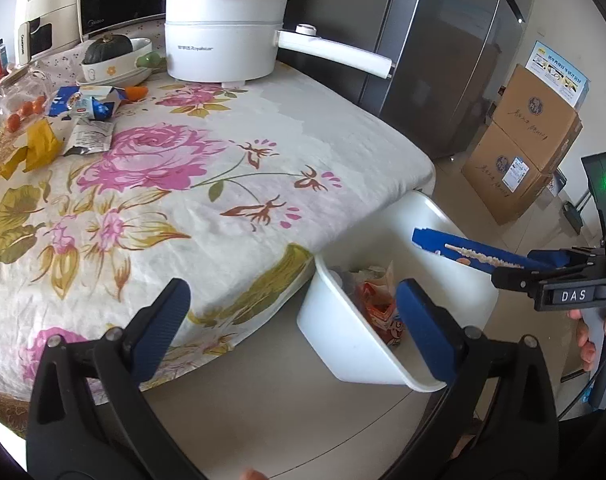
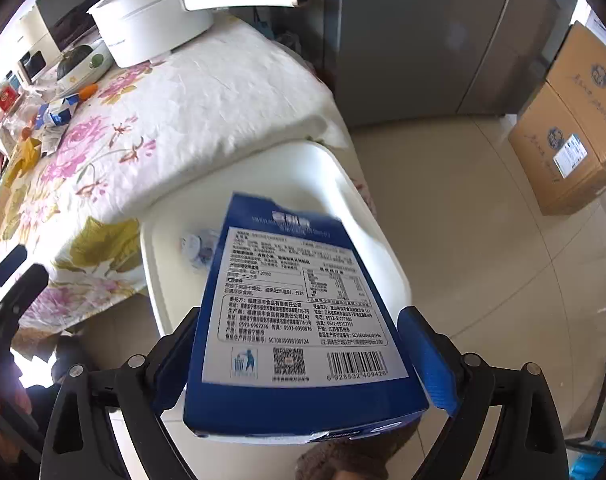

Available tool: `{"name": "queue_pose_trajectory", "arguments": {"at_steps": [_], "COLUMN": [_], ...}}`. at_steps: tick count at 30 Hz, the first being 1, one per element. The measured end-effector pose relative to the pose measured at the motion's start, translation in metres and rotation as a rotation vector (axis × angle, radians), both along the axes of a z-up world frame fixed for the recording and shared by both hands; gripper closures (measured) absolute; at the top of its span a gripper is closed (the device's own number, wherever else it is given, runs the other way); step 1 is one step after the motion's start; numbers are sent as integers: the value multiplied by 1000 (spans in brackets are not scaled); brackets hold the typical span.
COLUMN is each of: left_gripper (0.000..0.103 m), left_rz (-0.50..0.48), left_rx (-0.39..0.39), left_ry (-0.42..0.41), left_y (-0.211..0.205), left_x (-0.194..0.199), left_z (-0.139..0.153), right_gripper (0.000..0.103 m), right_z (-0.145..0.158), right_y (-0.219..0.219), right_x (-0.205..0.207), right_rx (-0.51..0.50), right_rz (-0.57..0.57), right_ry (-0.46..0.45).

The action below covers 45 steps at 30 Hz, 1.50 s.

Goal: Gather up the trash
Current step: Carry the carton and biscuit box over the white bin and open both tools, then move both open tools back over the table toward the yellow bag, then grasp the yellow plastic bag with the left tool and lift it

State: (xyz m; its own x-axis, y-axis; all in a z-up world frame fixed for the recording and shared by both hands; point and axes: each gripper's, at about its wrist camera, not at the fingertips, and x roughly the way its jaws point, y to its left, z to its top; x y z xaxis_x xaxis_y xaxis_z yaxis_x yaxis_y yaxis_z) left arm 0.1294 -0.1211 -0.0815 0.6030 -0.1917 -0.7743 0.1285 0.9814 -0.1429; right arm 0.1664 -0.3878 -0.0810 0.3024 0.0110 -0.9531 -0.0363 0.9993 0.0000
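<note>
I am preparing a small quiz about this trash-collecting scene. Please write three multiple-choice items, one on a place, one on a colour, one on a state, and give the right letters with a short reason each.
1. Where is the white bin?
A. on the table
B. on the floor beside the table corner
C. on top of the cardboard boxes

2. What colour is the box in the right hand-held gripper?
A. blue
B. red
C. green

3. How is the left hand-held gripper?
A. shut on a wrapper
B. shut with nothing in it
C. open with nothing between its fingers

Answers:
1 B: the bin stands on the tiled floor against the edge of the flowered tablecloth.
2 A: its printed back has a wide blue border.
3 C: the blue pads stand wide apart and only table and bin show between them.
</note>
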Motion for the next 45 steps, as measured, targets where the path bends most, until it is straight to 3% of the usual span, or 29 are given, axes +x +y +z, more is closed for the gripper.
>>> {"name": "queue_pose_trajectory", "arguments": {"at_steps": [3,19,25,34,38,45], "left_gripper": [1,1,1,1,1,1], "left_rz": [5,77,167,275,349,392], "left_rx": [30,79,84,175,142,92], "left_ry": [-4,-24,-38,-44,-56,-58], "left_y": [7,52,97,170,207,237], "left_x": [-2,-3,9,34,50,102], "left_z": [3,18,26,27,25,6], "right_gripper": [0,0,0,0,0,0], "right_z": [2,27,39,51,52,44], "right_y": [8,56,84,131,154,198], "right_x": [5,12,20,46,60,89], "right_rx": [-28,8,8,59,96,132], "right_rz": [-18,52,92,123,121,137], "right_ry": [-21,-86,-130,-180,-196,-233]}}
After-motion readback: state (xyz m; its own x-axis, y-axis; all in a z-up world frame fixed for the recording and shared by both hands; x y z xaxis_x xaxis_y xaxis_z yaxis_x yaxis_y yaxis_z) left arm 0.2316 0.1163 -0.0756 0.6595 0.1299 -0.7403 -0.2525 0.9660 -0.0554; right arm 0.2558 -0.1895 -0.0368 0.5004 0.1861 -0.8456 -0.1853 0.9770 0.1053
